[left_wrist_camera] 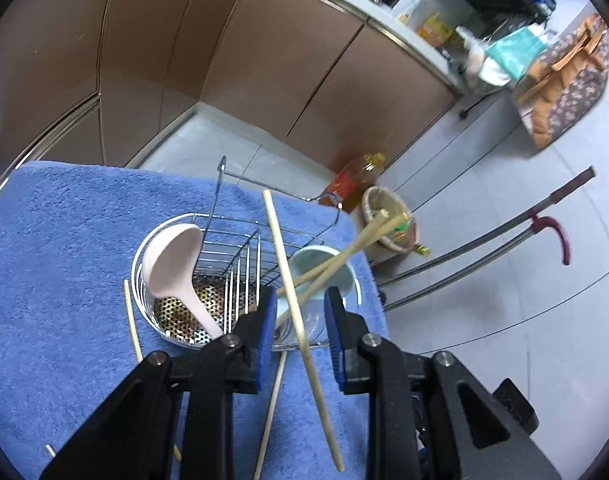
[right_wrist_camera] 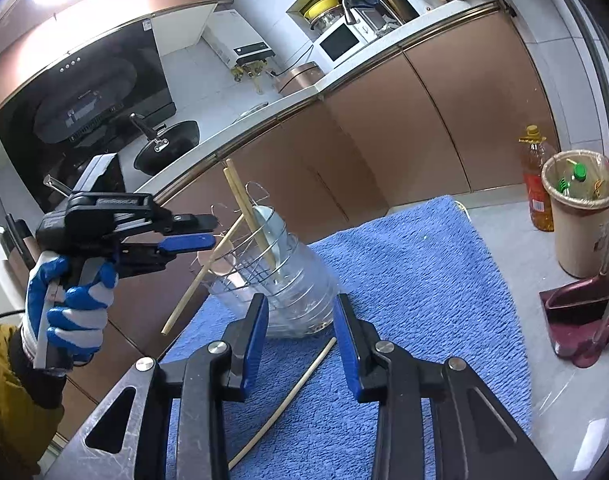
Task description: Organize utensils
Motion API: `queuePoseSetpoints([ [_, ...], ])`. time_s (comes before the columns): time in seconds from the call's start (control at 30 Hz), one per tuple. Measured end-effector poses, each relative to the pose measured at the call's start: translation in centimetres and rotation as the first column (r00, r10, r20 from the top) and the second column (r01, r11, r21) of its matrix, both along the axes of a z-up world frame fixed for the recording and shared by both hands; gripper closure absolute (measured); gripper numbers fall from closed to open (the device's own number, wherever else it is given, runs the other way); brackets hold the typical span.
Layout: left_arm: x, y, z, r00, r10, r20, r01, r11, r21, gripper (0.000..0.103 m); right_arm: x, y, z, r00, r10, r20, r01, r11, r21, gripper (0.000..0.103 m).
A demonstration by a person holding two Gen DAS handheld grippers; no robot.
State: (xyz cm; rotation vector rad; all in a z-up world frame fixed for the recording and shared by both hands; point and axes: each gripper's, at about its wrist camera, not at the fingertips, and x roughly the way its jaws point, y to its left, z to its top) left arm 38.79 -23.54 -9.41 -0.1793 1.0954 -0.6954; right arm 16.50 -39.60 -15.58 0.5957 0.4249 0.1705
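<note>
The left tongs (left_wrist_camera: 299,312) stand wide apart around a chopstick (left_wrist_camera: 296,308) that slants between the pads, touching neither; whether it rests on anything is unclear. Just ahead sits the wire utensil holder (left_wrist_camera: 240,248) with a pink ladle (left_wrist_camera: 172,268) and a pale cup (left_wrist_camera: 324,268) holding two chopsticks. The right tongs (right_wrist_camera: 300,320) gape empty above a loose chopstick (right_wrist_camera: 288,396) on the blue towel (right_wrist_camera: 416,280).

A shiny chrome wire rack (left_wrist_camera: 244,240) stands on a rough, matt blue terry-cloth towel (left_wrist_camera: 64,240). Pale wooden chopsticks (left_wrist_camera: 300,320) look smooth and matt; the pink plastic ladle (left_wrist_camera: 172,268) is glossy.
</note>
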Motion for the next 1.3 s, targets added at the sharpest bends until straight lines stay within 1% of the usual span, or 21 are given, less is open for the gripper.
queuePoseSetpoints([
  [0.17,0.7,-1.8,0.1,1.0,0.007,-0.001,-0.007,0.995,0.102,0.08,-0.1,0.2,-0.2,1.0,0.018,0.001,-0.018,1.0,0.009,0.071],
  [0.3,1.5,-3.4,0.0,1.0,0.002,-0.002,-0.002,0.984,0.178,0.08,-0.1,0.2,-0.3,1.0,0.02,-0.001,-0.02,1.0,0.018,0.071],
  [0.47,2.0,-4.9,-0.3,1.0,-0.01,-0.012,0.012,0.975,0.221,0.082,-0.1,-0.1,-0.6,1.0,0.017,-0.007,-0.017,0.999,0.032,0.07],
  [0.53,2.1,-5.0,-0.5,1.0,-0.003,-0.013,0.006,0.976,0.216,0.092,-0.1,0.0,-0.6,1.0,0.019,-0.011,-0.018,0.999,0.032,0.07],
  [0.63,1.7,-4.3,-0.7,1.0,0.02,-0.013,-0.017,0.983,0.185,0.099,0.0,0.0,-0.6,1.0,0.02,-0.012,-0.019,0.999,0.034,0.07],
  [0.67,1.5,-4.0,-0.6,1.0,0.025,-0.004,-0.024,0.984,0.176,0.099,0.0,0.0,-0.6,1.0,0.019,-0.012,-0.019,0.999,0.034,0.07],
  [0.77,-0.2,-2.7,0.9,0.997,0.032,0.076,-0.041,0.993,0.114,0.099,0.0,0.1,-0.6,1.0,0.019,-0.013,-0.018,0.999,0.032,0.069],
  [0.83,-1.6,-1.7,2.6,0.982,0.045,0.182,-0.055,0.997,0.053,0.099,0.0,0.2,-0.6,1.0,0.017,-0.015,-0.017,0.999,0.029,0.069],
  [0.87,-2.2,-1.3,3.4,0.969,0.064,0.24,-0.071,0.997,0.022,0.099,0.1,0.3,-0.6,1.0,0.017,-0.017,-0.016,0.999,0.027,0.069],
  [0.9,-2.7,-0.6,4.3,0.949,0.094,0.301,-0.092,0.996,-0.02,0.099,0.1,0.3,-0.7,1.0,0.017,-0.019,-0.016,1.0,0.026,0.069],
  [0.93,-3.2,0.2,5.2,0.922,0.147,0.359,-0.125,0.989,-0.083,0.099,0.2,0.4,-0.7,1.0,0.015,-0.021,-0.015,1.0,0.024,0.069],
  [0.97,-3.2,0.6,5.6,0.901,0.186,0.392,-0.153,0.982,-0.114,0.099,0.2,0.5,-0.7,1.0,0.014,-0.023,-0.014,1.0,0.021,0.069],
  [1.0,-3.5,1.1,6.0,0.861,0.237,0.45,-0.192,0.971,-0.145,0.099,0.3,0.6,-0.7,1.0,0.013,-0.025,-0.013,1.0,0.018,0.069],
  [1.1,-3.9,1.3,5.8,0.763,0.325,0.559,-0.284,0.945,-0.162,0.099,0.4,0.6,-0.8,1.0,0.008,-0.03,-0.008,1.0,0.009,0.069],
  [1.17,-3.7,1.2,5.2,0.708,0.359,0.609,-0.33,0.93,-0.164,0.099,0.4,0.7,-0.9,0.999,0.003,-0.032,-0.003,1.0,0.005,0.068],
  [1.2,-3.7,0.9,4.8,0.687,0.37,0.625,-0.346,0.923,-0.166,0.099,0.5,0.6,-1.0,0.999,0.001,-0.034,-0.001,1.0,0.006,0.068],
  [1.3,-3.4,0.5,3.7,0.657,0.383,0.649,-0.37,0.914,-0.165,0.099,0.6,0.6,-1.1,0.999,0.001,-0.04,0.0,1.0,0.003,0.068],
])
